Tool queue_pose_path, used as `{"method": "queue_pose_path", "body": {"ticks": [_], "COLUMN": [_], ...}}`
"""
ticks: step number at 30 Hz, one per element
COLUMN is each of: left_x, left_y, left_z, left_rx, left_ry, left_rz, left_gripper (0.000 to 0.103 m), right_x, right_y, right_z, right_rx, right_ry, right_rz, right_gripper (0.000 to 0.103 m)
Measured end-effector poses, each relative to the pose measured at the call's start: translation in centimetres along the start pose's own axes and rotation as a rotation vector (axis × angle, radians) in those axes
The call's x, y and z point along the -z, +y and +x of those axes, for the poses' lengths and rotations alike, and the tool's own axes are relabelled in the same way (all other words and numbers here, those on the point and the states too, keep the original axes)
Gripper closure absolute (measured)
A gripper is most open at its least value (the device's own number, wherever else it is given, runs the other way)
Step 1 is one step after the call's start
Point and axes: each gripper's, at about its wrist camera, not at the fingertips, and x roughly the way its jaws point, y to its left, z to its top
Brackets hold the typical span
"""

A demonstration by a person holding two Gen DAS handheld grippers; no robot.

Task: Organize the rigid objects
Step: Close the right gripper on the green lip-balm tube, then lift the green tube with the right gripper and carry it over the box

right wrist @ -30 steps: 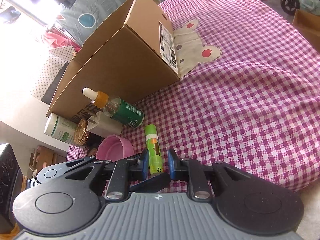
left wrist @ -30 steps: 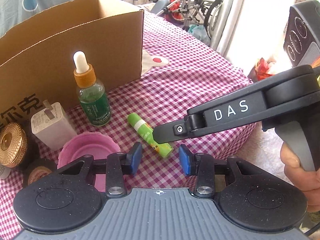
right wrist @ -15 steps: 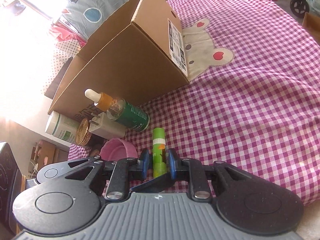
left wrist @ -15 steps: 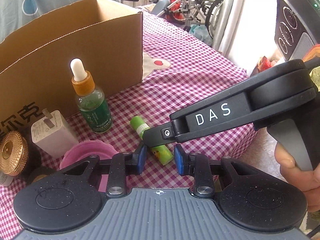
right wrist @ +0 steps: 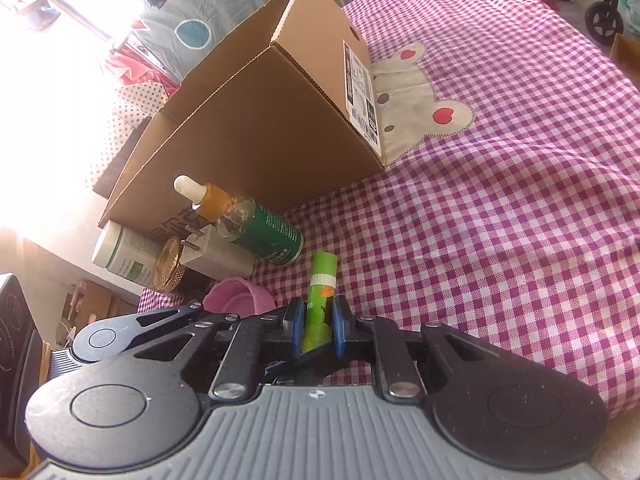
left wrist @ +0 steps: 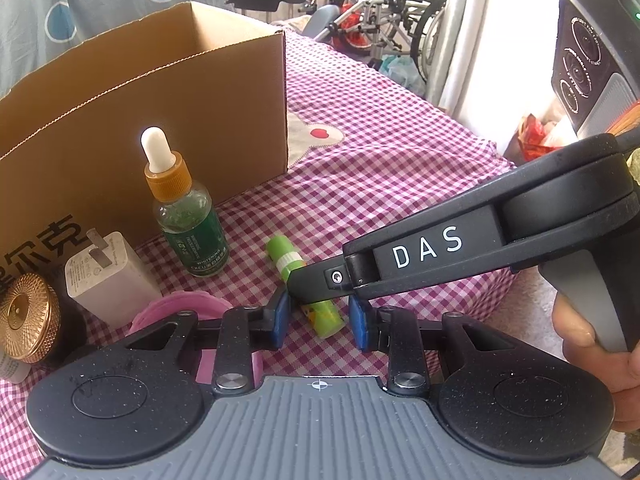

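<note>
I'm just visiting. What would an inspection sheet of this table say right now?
Surface: pink checked cloth with an animal patch.
Job's things: green tube; dropper bottle, white charger, gold-lidded jar and pink bowl stand beside the open cardboard box.
Clutter: white bottle lying down.
Grippers: right gripper closed on the tube; left gripper nearly closed, empty.
Cables: nothing seen.
Surroundings: wheelchairs, patterned fabric.

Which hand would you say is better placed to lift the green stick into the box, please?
Right. The right gripper is closed on the green stick; the left gripper sits shut and empty. The cardboard box stands just beyond.
</note>
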Motion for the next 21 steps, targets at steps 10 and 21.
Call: {"method": "queue_pose_path", "body": {"ticks": [10, 21], "left_x": [0.0, -0.2], "left_y": [-0.3, -1.0], "left_z": [-1.4, -5.8], "left_rx": [-0.007, -0.018], "left_ry": [-0.030, -0.135], "left_rz": [0.005, 0.026], "left_gripper": [0.073, 0.073], "right_x": [0.5, 1.5], "right_y": [0.6, 3.8], "right_z": [-1.8, -6.0], "right_rx": [-0.031, -0.036], "right_ry": [-0.047, -0.143], "right_rz": [0.024, -0.033], "right_gripper": [0.085, 0.085]}}
